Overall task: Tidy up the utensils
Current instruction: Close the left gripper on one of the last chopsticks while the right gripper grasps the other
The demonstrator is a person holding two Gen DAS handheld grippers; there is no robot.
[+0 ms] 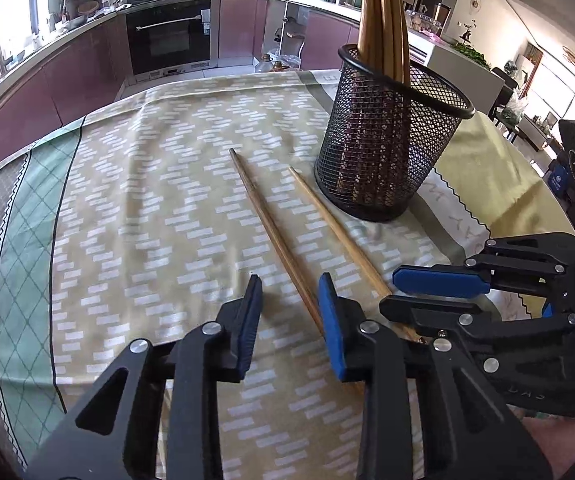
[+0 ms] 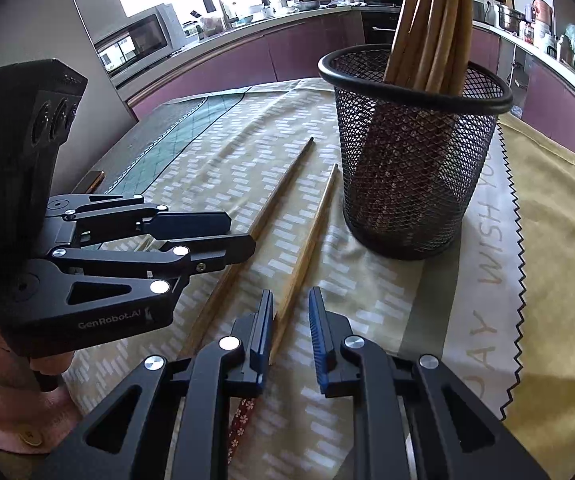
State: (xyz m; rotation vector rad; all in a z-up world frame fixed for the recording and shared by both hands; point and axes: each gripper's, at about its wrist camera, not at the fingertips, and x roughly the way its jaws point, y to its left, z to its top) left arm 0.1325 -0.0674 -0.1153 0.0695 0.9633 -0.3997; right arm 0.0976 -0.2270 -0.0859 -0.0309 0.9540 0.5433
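left tongs (image 1: 289, 292): narrowly spread around darker chopstick (image 1: 271, 232), not pinching.
right tongs (image 2: 291, 312): same around lighter chopstick (image 2: 307, 248).
advice: pinch firmly, then lift toward mesh holder (image 2: 415, 152).

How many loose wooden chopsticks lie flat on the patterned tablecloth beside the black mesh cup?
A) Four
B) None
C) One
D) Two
D: two wooden chopsticks, one darker and one lighter, lie side by side on the patterned tablecloth next to the black mesh cup, which holds several more upright.
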